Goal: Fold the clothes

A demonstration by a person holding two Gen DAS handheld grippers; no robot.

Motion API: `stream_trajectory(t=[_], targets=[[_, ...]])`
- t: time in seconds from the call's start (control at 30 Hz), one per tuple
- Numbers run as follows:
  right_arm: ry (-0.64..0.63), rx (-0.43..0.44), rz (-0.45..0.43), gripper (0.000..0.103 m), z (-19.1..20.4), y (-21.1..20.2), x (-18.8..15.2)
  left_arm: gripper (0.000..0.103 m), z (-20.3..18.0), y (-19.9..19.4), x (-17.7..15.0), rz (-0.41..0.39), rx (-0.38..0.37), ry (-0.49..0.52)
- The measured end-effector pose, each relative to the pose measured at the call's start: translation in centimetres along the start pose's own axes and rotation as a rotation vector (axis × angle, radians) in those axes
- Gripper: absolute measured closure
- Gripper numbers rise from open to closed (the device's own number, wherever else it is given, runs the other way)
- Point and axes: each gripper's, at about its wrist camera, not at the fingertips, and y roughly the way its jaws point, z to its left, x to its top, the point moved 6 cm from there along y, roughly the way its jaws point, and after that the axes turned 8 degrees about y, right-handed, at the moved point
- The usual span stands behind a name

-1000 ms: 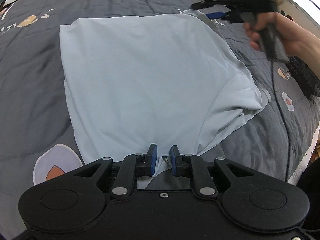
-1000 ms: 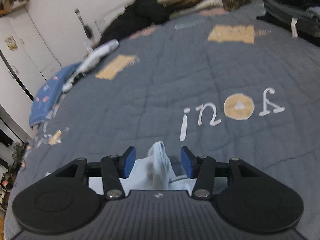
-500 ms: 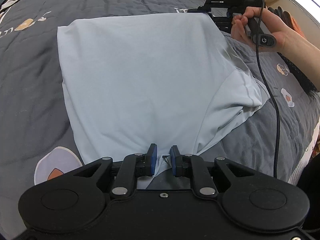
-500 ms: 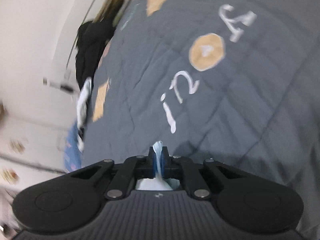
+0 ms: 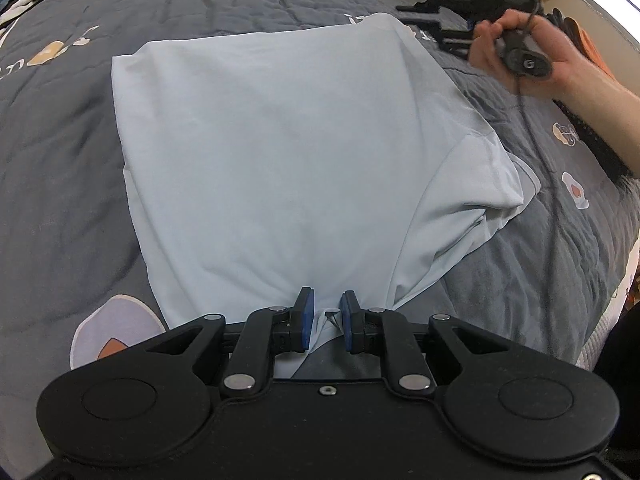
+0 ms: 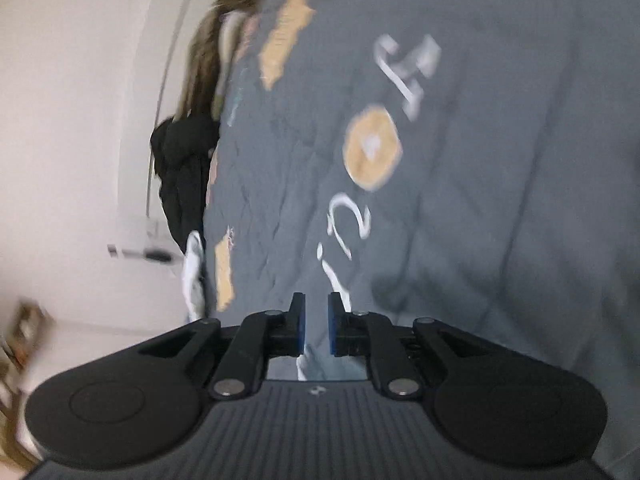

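The right gripper [image 6: 316,328] rolled and its jaws were opening – shirt corner released – while the left gripper [image 5: 324,322] pinched the pale shirt [image 5: 288,152] spread mid-bed [image 5: 60,160], near edge.

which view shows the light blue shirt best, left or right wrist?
Left wrist. The light blue shirt lies spread across the grey quilt, nearly all of it visible, its near edge between the left gripper fingers. The blurred right wrist view shows only a pale scrap behind the fingers.
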Motion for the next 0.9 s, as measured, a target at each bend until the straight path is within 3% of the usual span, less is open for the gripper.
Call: stream_trajectory(t=[0.03,0.1,0.13,0.17,0.27,0.37,0.43,0.53,0.77,0.9], targets=[[-0.038,-0.008,0.001,0.089,0.6,-0.4,0.2,0.087,0.0,0.0,0.0,0.000,0.001,0.001],[-0.124,-0.031,0.014,0.072,1.7,-0.7,0.4,0.087,0.0,0.0,0.1,0.000,0.002,0.003],[-0.161,-0.043,0.029,0.058,2.0,-0.6,0.3,0.087,0.0,0.0,0.1,0.000,0.002,0.003],[-0.198,-0.056,0.044,0.053,2.4,-0.5,0.2,0.087,0.0,0.0,0.0,0.000,0.004,0.003],[-0.299,-0.110,0.097,0.052,3.8,0.9,-0.4,0.087,-0.1,0.0,0.0,-0.001,0.007,0.007],[-0.404,-0.238,0.143,0.052,4.3,2.9,-1.2,0.087,-0.1,-0.1,0.0,0.000,0.004,0.006],[-0.455,-0.269,0.167,0.057,4.3,3.8,-2.1,0.087,0.0,-0.1,0.1,0.000,0.000,0.006],[-0.436,-0.283,0.169,0.096,4.0,4.1,-2.2,0.087,0.0,-0.1,0.0,-0.001,-0.002,0.010],[-0.032,-0.083,0.061,0.098,2.1,1.3,-0.3,0.087,0.0,-0.1,-0.1,-0.003,-0.004,0.010],[0.081,-0.139,0.016,0.097,-1.0,1.2,0.0,0.087,0.0,-0.2,-0.1,-0.006,-0.008,0.013]])
